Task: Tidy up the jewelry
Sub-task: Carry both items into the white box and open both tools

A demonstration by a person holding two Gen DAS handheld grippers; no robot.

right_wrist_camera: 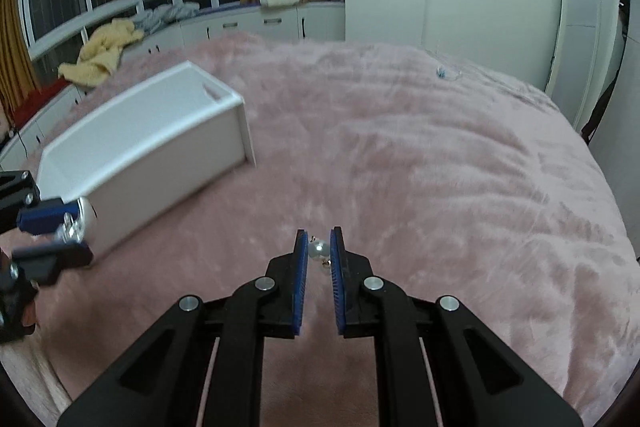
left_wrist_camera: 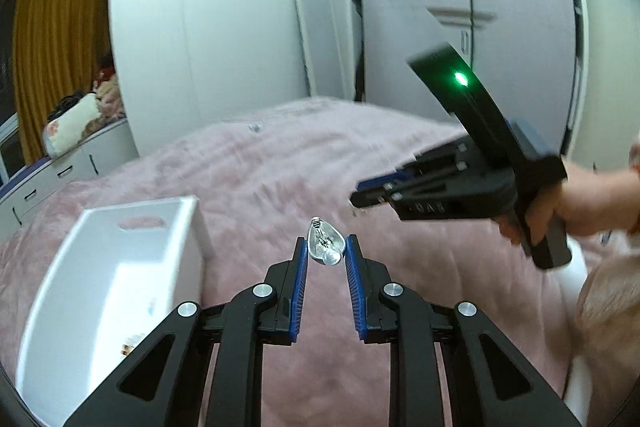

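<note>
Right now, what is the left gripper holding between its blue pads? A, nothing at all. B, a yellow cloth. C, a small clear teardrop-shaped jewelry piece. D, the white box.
C: in the left wrist view the left gripper pinches a clear teardrop jewelry piece at its tips, above the pink bedspread, with the white box apart to its left.

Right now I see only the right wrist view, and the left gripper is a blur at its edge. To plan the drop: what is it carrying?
Observer: The left gripper is shut on a clear teardrop pendant with a silver ball at its base.
Operator: My right gripper holds a pearl piece. Anything in the white box? I see mostly its outside.
Observer: Yes, one small brownish piece lies on its floor, near the corner closest to the left gripper. It is too blurred to identify.
</note>
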